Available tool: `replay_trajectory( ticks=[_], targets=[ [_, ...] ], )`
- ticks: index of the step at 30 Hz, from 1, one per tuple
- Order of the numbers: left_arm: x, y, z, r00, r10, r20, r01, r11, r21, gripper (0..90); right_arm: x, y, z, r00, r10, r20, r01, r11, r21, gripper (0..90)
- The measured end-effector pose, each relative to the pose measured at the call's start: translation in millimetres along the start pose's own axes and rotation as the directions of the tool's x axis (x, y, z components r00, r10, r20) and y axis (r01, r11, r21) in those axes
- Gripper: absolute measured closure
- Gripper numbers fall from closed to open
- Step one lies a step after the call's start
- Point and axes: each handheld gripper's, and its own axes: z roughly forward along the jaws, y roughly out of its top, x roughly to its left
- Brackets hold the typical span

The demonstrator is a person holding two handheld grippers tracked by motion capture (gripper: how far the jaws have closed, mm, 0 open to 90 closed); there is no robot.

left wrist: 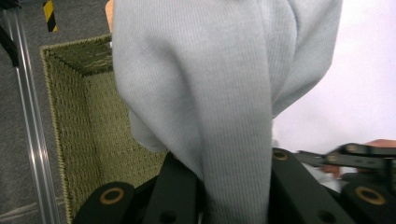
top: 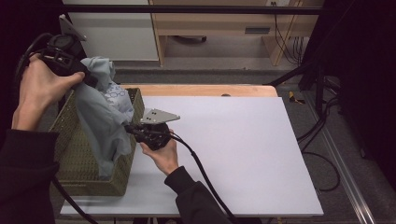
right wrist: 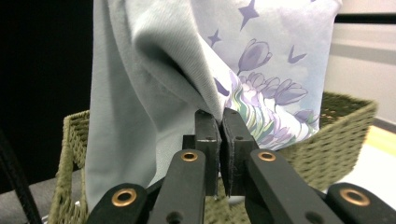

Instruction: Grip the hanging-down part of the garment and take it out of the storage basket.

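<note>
Dark sleeves are coming in nearest the camera in the high view, just in front of the basket [top: 88, 172], which is sitting on the near left corner of the white board [top: 243, 154]. Beside the basket's right wall, the right gripper [top: 132, 129] is pinching the garment [top: 105, 116] with its jaws shut on an edge of the cloth; in the right gripper view its pads are pressing a fold next to a print of purple flowers and stars. Above the basket's far left corner, the left gripper [top: 88, 78] is clamping the garment's upper part tightly and holding it up, so the pale grey cloth is hanging down into the basket. Right of the basket, the board is lying bare out to its edges, giving wide room for moving. Beyond the basket, a wooden table edge [top: 201, 90] is showing past the board, then grey floor, pale cabinets [top: 210, 23] and trailing cables. No readable writing is showing on anything.
</note>
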Motion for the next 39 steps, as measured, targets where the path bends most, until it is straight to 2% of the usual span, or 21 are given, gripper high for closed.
replay_trajectory(
  ticks=[5,9,15,19,23,29,31,33,34,36,37,39],
  targets=[
    [0.1,-0.7,1.7,1.0,-0.002,-0.001,0.002,1.0,0.002,80.2,-6.8,12.5,-27.4,0.9992,-0.032,0.023,0.033,0.999,-0.026,87.2],
    [0.4,-1.4,2.1,1.0,-0.004,0.001,0.004,1.0,0.001,80.2,-8.9,19.5,-40.3,0.9991,-0.025,0.035,0.026,0.999,-0.041,87.3],
    [0.2,-2.0,6.0,0.9998,-0.005,0.018,0.005,1.0,0.004,80.2,-9.5,41.2,-69.3,0.9961,-0.054,0.07,0.059,0.995,-0.076,87.3],
    [-3.2,-0.7,8.1,0.9994,0.001,0.035,-0.001,1.0,0.005,80.2,-9.2,50.2,-78.8,0.9943,-0.068,0.082,0.075,0.993,-0.092,87.3],
    [-9.5,1.6,8.1,0.9991,0.015,0.04,-0.015,0.9999,0.004,80.2,-8.4,61.9,-88.6,0.9929,-0.069,0.097,0.082,0.987,-0.135,87.2],
    [-14.7,3.7,7.5,0.998,0.026,0.057,-0.025,0.9997,-0.002,80.2,-8.6,69.5,-96.2,0.9902,-0.08,0.114,0.097,0.983,-0.154,87.2],
    [-15.7,4.2,7.6,0.9984,0.028,0.049,-0.028,0.9996,-0.001,80.2,-8.7,69.8,-97.0,0.9902,-0.08,0.114,0.097,0.984,-0.151,87.1],
    [-15.8,4.1,7.5,0.9988,0.026,0.042,-0.026,0.9997,0.0,80.2,-10.5,62.9,-94.5,0.9887,-0.094,0.116,0.107,0.989,-0.107,86.9],
    [-15.7,3.9,7.3,0.9989,0.025,0.041,-0.025,0.9997,-0.001,80.2,-10.5,62.9,-94.5,0.9887,-0.094,0.116,0.107,0.989,-0.107,86.9],
    [-15.3,3.5,6.9,0.9988,0.023,0.043,-0.023,0.9997,-0.002,80.2,-12.8,55.0,-92.4,0.9901,-0.085,0.111,0.095,0.992,-0.08,86.7],
    [-15.5,3.4,6.8,0.9988,0.024,0.044,-0.024,0.9997,-0.002,80.2,-16.1,43.6,-88.9,0.9928,-0.067,0.099,0.073,0.996,-0.057,86.5],
    [-16.6,3.8,7.0,0.9985,0.029,0.046,-0.029,0.9996,-0.001,80.2,-17.7,37.2,-86.7,0.9938,-0.058,0.095,0.063,0.997,-0.046,86.4]
  ],
)
